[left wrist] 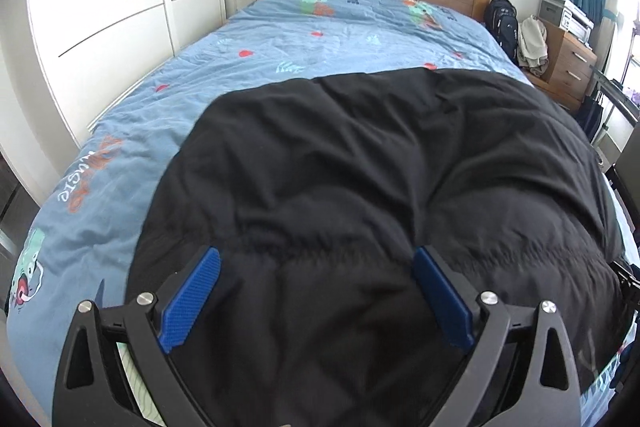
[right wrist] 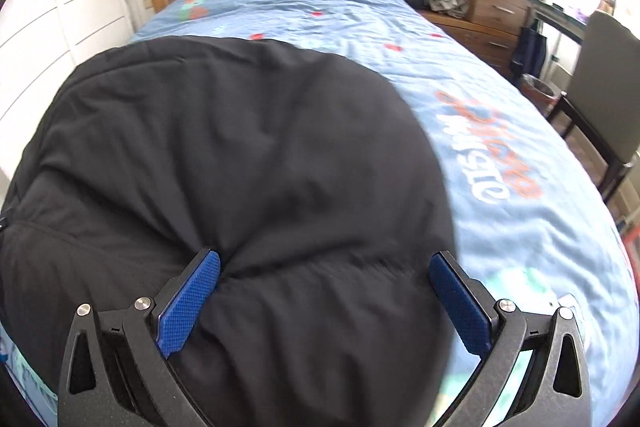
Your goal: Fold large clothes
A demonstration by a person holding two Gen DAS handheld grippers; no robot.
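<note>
Two grippers, our left gripper point(left wrist: 316, 259) and right gripper point(right wrist: 326, 265), are wide open over the black jacket point(left wrist: 380, 167) on the bed point(left wrist: 280, 39), holding nothing.

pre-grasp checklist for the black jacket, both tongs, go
1. Left tongs open: ok.
2. Right tongs open: ok.
3. Black jacket lies spread on the blue bedcover: ok.
4. Fabric between the left pads: ok, jacket sits in the gap, not pinched.
5. Right tongs over a jacket edge: cannot tell; one blue pad presses a crease, hem not visible.
6. Jacket zipped or sleeves tucked: cannot tell.
</note>
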